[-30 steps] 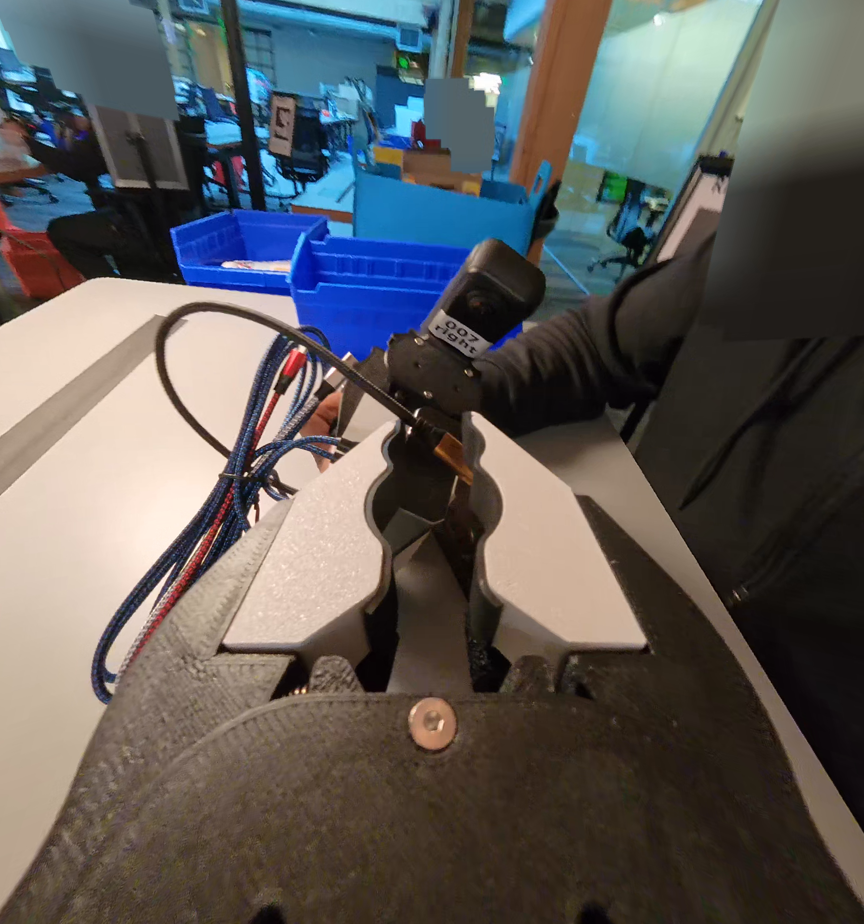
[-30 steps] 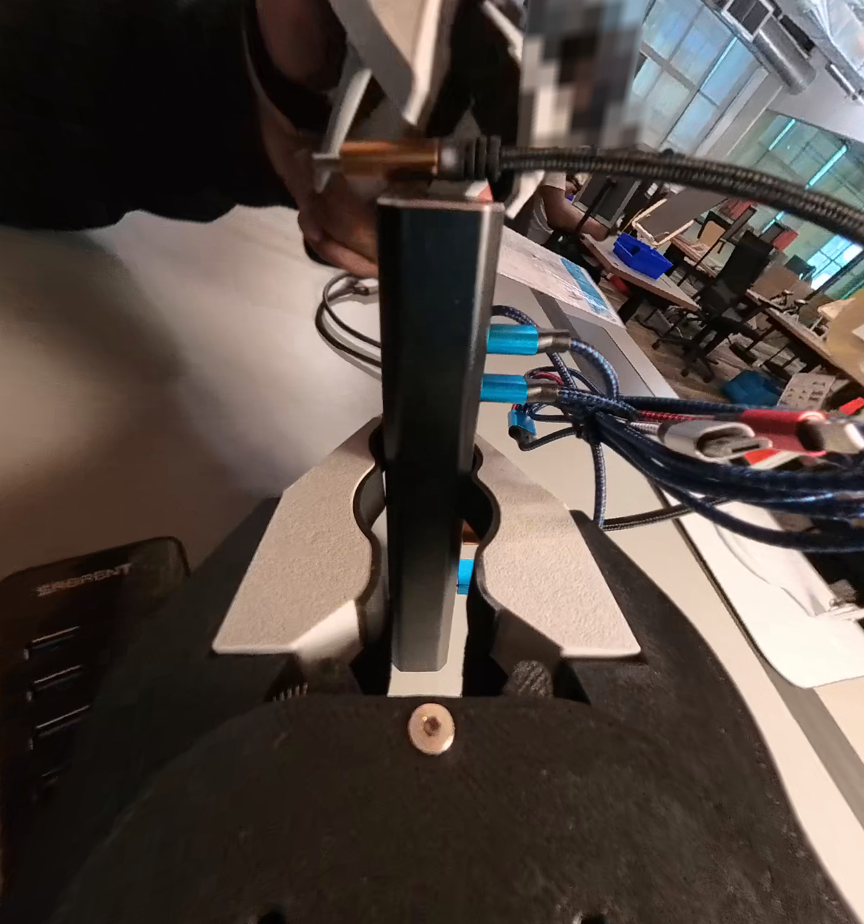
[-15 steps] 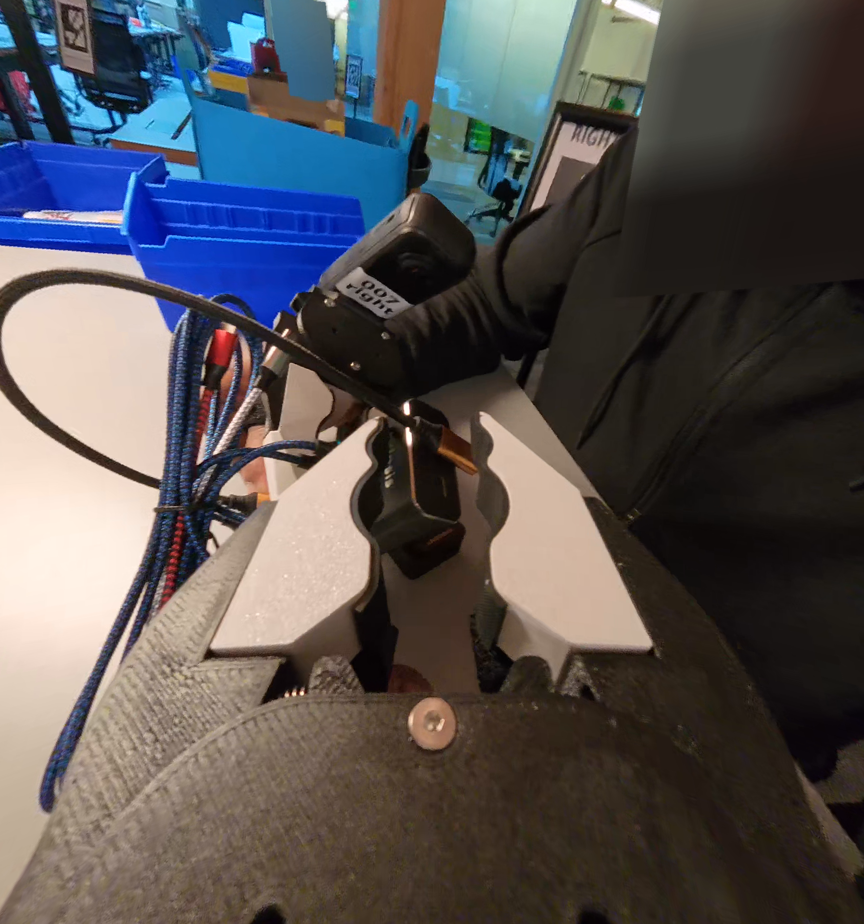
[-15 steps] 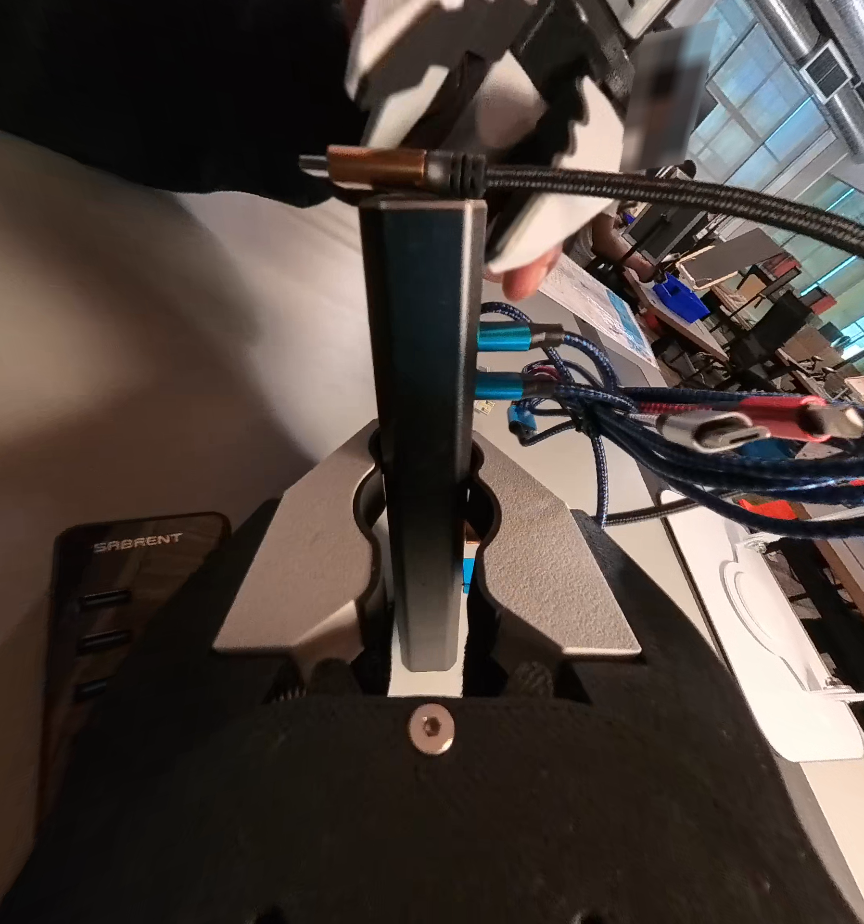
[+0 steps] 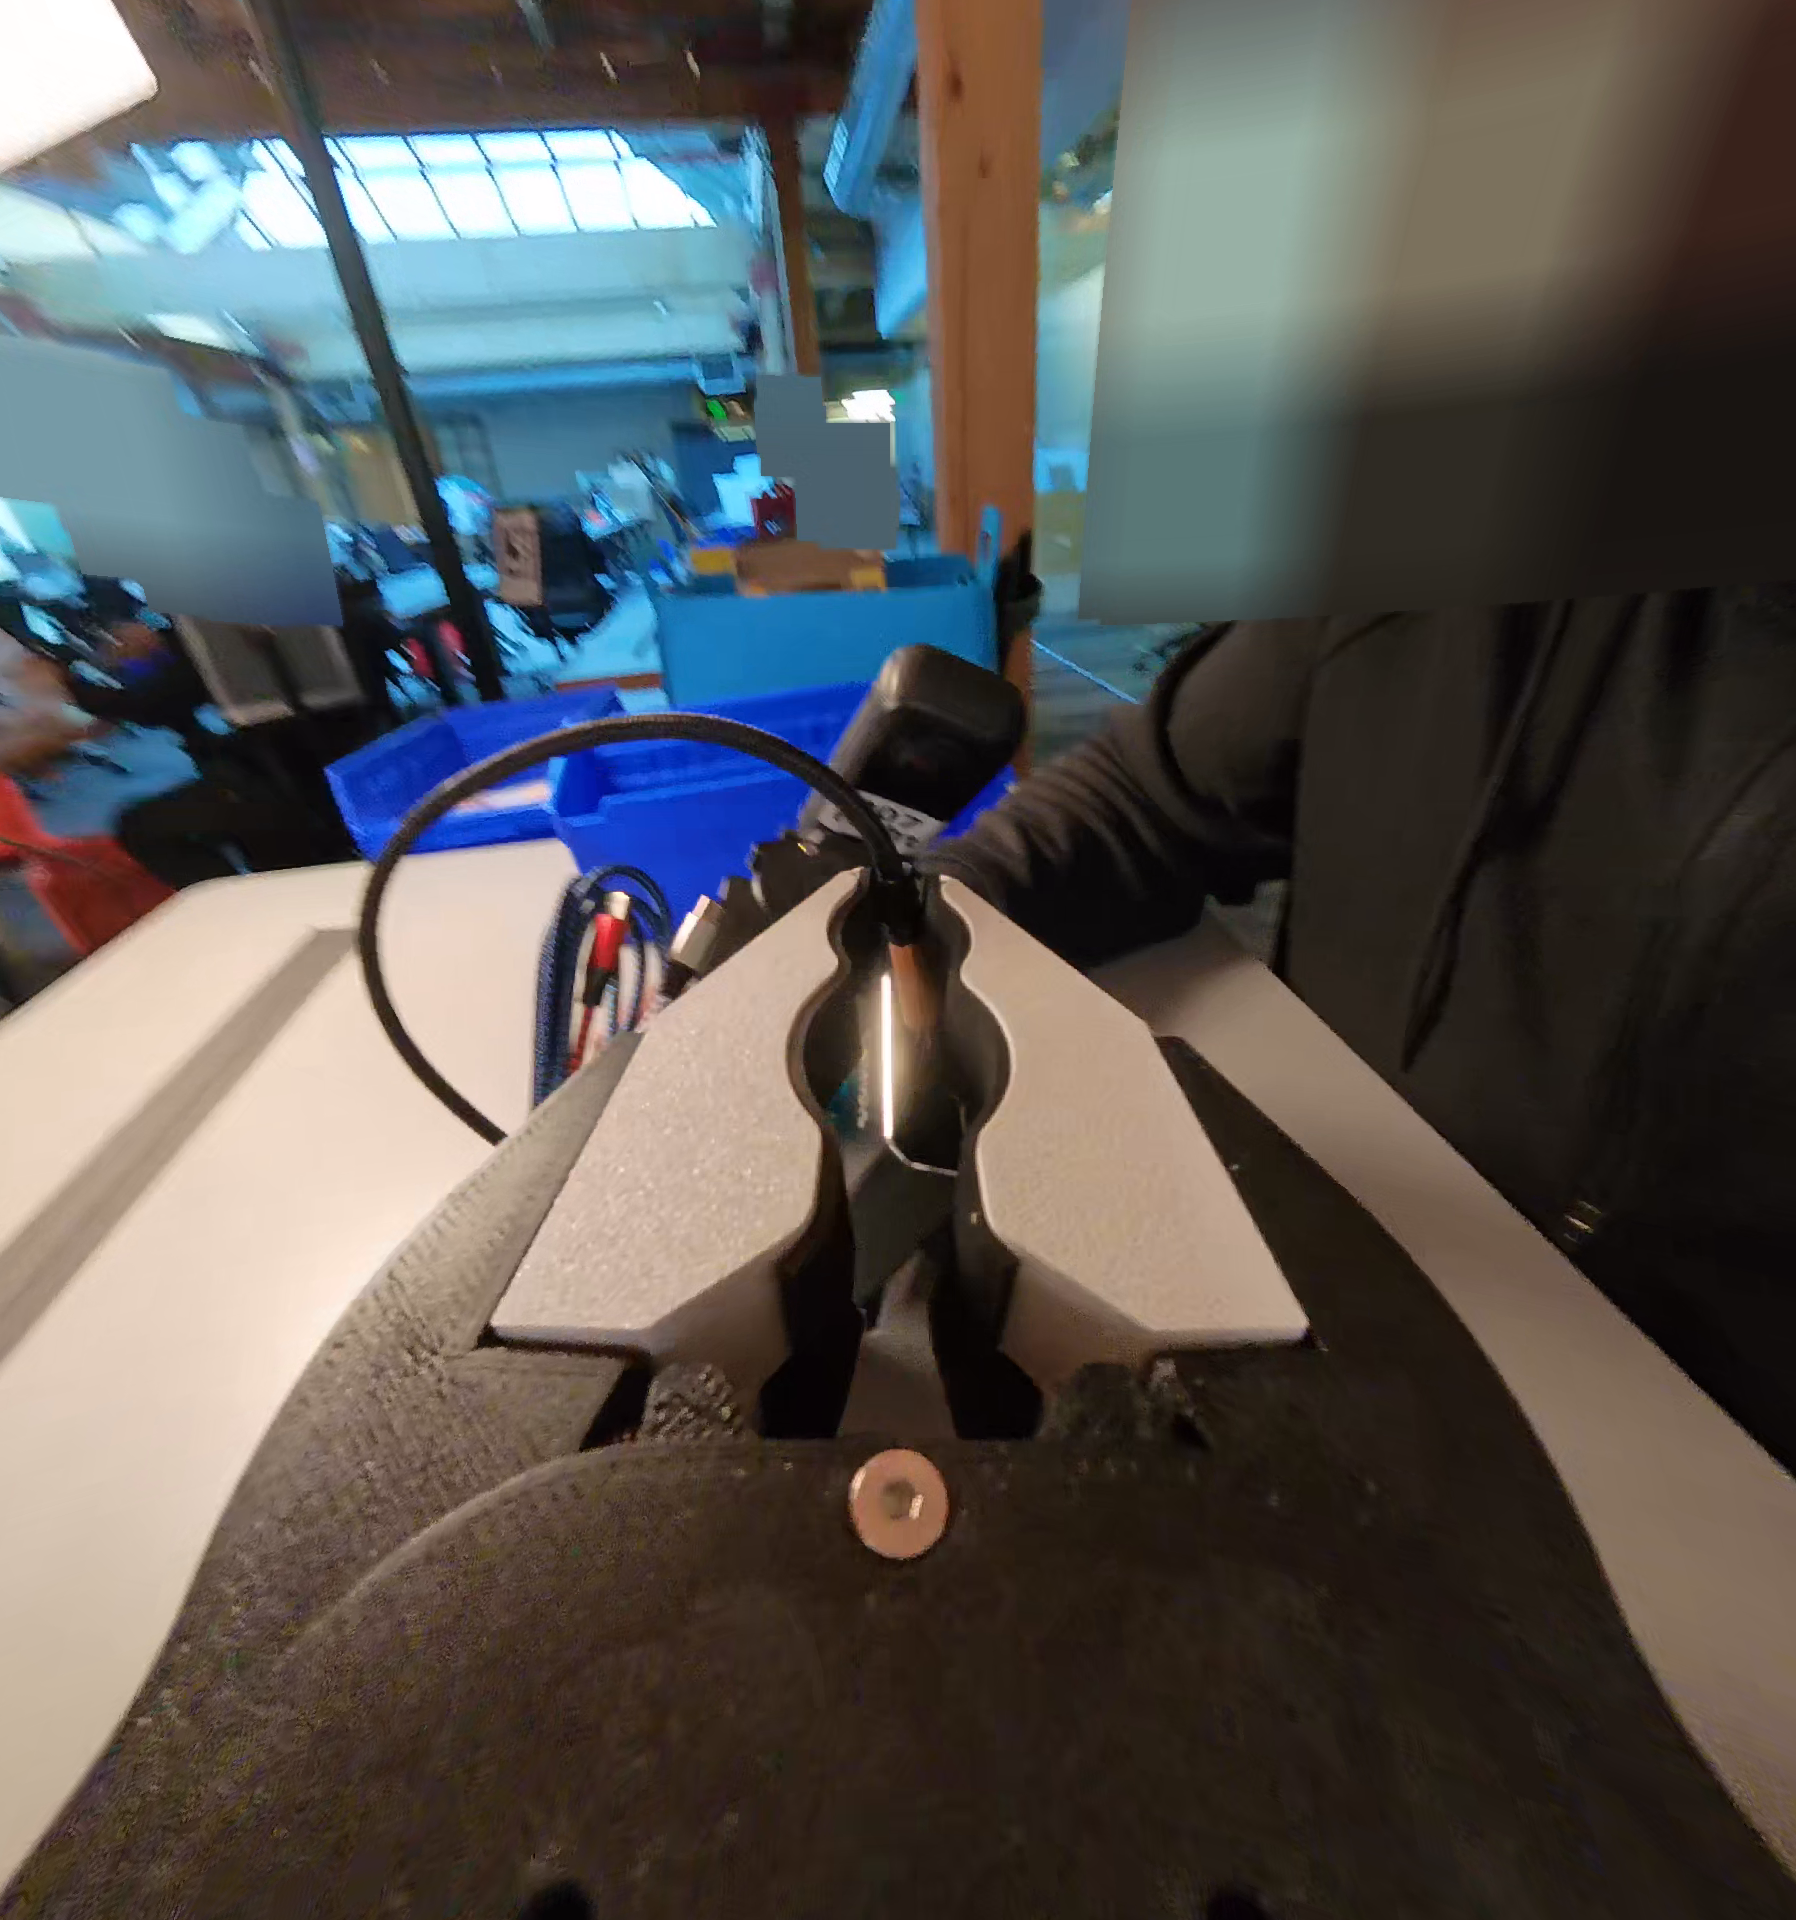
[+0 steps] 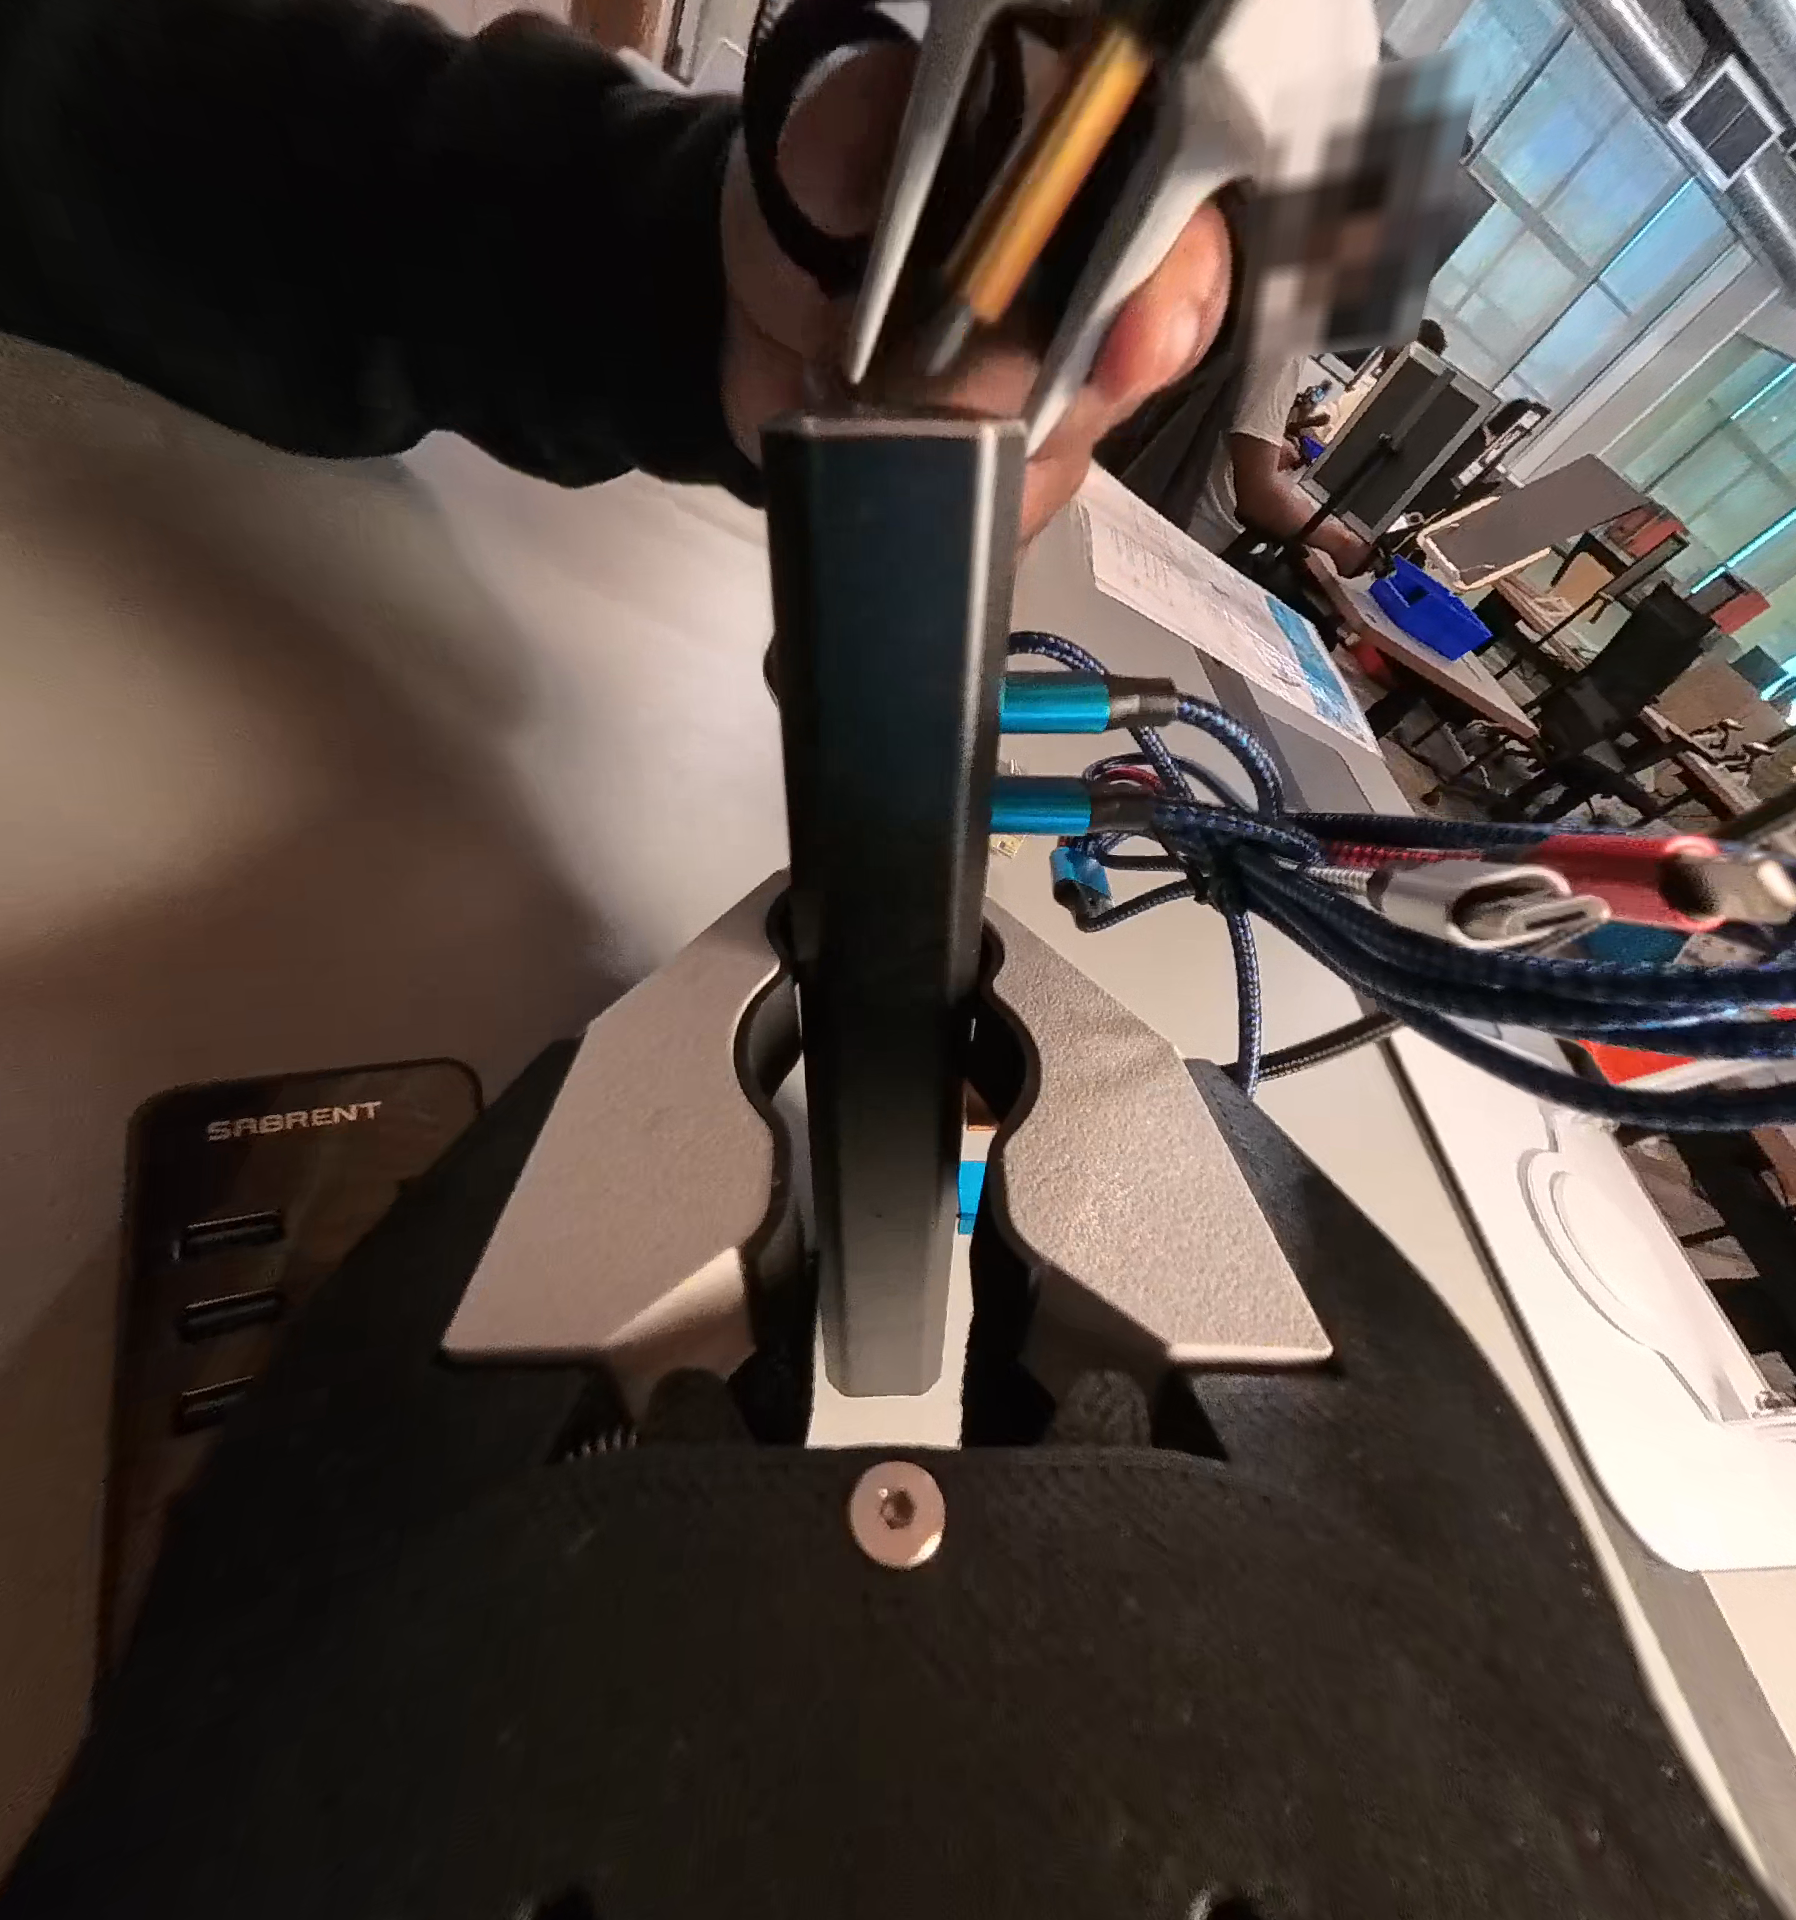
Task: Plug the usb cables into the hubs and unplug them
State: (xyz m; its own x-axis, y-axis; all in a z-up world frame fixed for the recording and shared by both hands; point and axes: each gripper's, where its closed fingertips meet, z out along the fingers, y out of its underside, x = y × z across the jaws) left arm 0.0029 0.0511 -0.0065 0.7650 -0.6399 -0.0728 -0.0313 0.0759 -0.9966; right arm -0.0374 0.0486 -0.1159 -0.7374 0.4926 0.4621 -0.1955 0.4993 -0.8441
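Behind the pale grey surface (image 5: 146, 1195) we see a blurred workshop with 2 blue bins (image 5: 665, 821) in the upper middle of the left wrist view.

We count 2 hubs. 1 is a dark slim hub (image 6: 889, 831), standing upright in the centre of the right wrist view, clenched between the fingers of the right tool (image 6: 889, 1039). The other is a black hub (image 6: 250, 1195) lying flat on the surface at the lower left of that view, with 3 free ports showing.

We count 2 blue plugs (image 6: 1050, 701) seated in the right side of the upright hub, 1 above the other. Their braided blue cables (image 6: 1496, 966) run to the right edge as a bundle with 2 loose connectors, 1 red and 1 silver.

The left tool (image 5: 899, 997) is closed on 1 gold plug (image 5: 909, 987) of a black braided cable (image 5: 437, 831), which loops up and left in the left wrist view.

Compared with 0.5 s ago, the gold plug (image 6: 1039, 177) no longer lies sideways across the hub's top. It now points down, slightly tilted, at the hub's upper end, at the top centre of the right wrist view. We cannot tell whether it touches the hub.
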